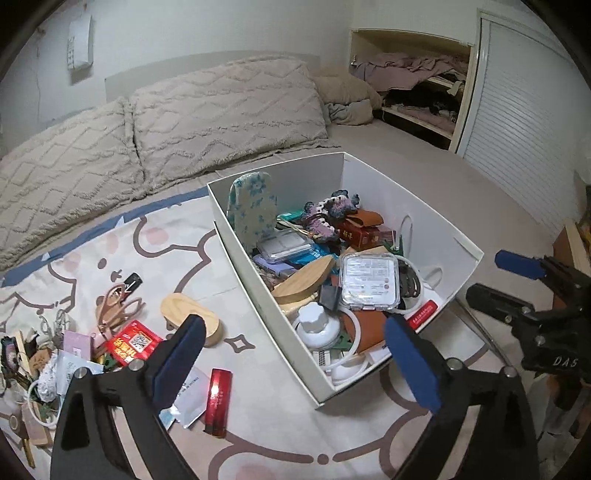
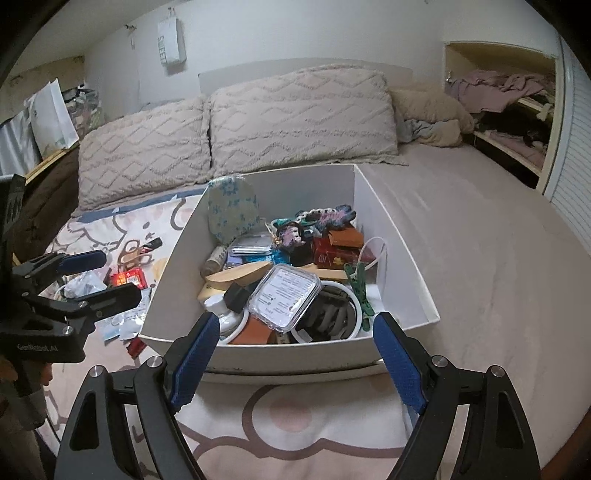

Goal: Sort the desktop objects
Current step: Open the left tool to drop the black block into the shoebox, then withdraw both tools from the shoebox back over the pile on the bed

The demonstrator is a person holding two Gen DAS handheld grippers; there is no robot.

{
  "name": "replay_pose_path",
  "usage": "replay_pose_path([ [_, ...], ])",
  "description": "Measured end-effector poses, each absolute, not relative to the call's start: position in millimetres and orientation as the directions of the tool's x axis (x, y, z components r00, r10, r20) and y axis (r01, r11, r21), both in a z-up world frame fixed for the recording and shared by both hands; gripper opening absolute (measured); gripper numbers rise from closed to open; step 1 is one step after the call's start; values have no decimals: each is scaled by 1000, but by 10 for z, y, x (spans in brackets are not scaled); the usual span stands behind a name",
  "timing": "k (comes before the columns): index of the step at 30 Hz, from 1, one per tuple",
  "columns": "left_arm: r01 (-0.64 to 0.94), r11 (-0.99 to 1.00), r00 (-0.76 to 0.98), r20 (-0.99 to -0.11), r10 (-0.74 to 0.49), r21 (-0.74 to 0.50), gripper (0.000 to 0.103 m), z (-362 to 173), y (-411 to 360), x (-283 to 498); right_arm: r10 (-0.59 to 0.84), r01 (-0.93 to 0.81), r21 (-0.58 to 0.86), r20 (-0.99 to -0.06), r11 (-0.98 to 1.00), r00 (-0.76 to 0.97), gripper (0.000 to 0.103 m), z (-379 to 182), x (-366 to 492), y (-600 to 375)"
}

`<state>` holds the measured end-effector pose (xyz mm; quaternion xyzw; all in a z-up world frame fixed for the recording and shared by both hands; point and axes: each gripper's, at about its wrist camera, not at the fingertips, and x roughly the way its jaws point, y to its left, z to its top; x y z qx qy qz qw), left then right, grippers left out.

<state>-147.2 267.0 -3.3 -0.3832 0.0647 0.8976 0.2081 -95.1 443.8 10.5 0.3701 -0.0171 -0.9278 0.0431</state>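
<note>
L tool (image 1: pixel 295 354) over upright box (image 1: pixel 406 206)

Bed (image 2: pixel 461 229), pillows (image 2: pixel 295 114) — white wall (image 2: pixel 295 29), closet (image 1: pixel 524 96)

Both views downward, near (shared) box (image 1: pixel 408 206)

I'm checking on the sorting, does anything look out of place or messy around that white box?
Yes. The white box is heaped at random: a clear plastic case lies tilted on the pile. Beside it on the blanket, a red lighter, scissors and a wooden oval lie scattered, still unsorted.
</note>
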Motion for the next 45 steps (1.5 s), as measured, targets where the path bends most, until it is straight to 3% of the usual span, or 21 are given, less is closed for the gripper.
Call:
replay_pose_path([
  [4,-435,-900,-639,-697,325,-21,103,-26,2653,-1365,-60,40,44,-661,-998,-748,102,117,-862,4422],
  [18,-452,-892,-687,-628,366,-24,103,62,2465,-1037,11,-21,12,-515,-1000,-857,103,183,-452,4313],
  [45,-389,-921,-800,-498,333,8,103,98,1753,-500,-26,10,43,-405,-999,-914,103,166,37,3989],
])
